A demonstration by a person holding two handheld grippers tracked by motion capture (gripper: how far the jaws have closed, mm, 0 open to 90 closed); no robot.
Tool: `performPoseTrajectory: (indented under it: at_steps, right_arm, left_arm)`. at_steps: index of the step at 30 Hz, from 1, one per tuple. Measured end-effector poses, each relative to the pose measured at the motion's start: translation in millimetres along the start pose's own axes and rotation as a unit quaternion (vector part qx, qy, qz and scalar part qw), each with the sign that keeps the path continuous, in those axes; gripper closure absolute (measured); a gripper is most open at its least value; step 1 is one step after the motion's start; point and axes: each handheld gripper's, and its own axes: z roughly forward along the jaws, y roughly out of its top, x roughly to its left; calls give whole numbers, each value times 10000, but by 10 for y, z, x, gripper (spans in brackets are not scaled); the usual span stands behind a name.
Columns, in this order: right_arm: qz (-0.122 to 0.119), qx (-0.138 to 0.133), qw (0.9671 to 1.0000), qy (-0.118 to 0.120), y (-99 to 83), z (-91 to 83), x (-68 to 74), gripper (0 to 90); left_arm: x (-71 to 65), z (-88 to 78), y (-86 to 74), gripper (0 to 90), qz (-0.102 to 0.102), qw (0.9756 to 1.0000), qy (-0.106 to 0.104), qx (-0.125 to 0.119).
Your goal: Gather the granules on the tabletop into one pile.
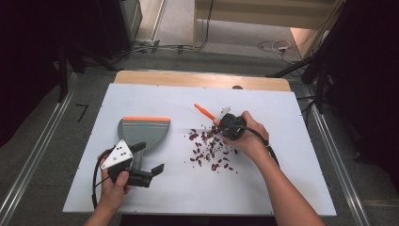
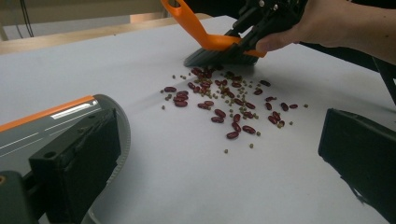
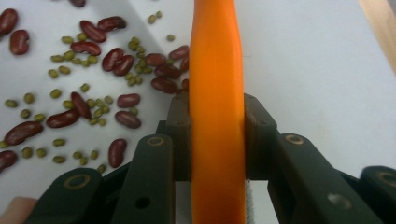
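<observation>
A scatter of dark red beans and small green beans [image 1: 211, 151] lies on the white table top [image 1: 282, 183]. My right gripper [image 1: 230, 125] is shut on the orange handle of a small brush [image 1: 205, 112], and its dark bristles [image 2: 217, 57] rest on the table at the far edge of the beans [image 2: 229, 102]. In the right gripper view the handle [image 3: 215, 56] runs straight up between the two pads. A grey dustpan [image 1: 143, 129] with an orange edge lies left of the beans. My left gripper [image 1: 149, 158] stands open just in front of the dustpan, its left jaw beside the pan's rim [image 2: 56, 122].
The white top lies on a wooden table whose far edge [image 1: 202, 79] shows behind it. Dark stands and cables stand on the floor around the table. Bare white surface stretches in front of the beans and to their right.
</observation>
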Motion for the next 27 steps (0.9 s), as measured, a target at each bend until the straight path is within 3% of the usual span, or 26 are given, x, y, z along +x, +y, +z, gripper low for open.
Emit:
performPoseTrajectory:
  at_steps: [16,19,22,23,27]
  right_arm:
    - [-527,-51,9971,541,-101,-195,231,673]
    - [-602,-108,9970,473,-98,-251,189,679]
    - [-397,-452,9974,396,-38,-354,91,686]
    - [-397,-452,9974,396,-38,-354,91,686]
    - [-543,-623,9965,141,149,-340,53,686]
  left_arm:
    - [6,1,0,0,-43,10000,9,12]
    - [3,-3,4,0,-47,10000,21,4]
    - [7,-8,3,0,-60,10000,27,-29]
    - [10,-8,1,0,-63,10000,29,-32]
    - [15,1,-5,0,-63,10000,9,-20]
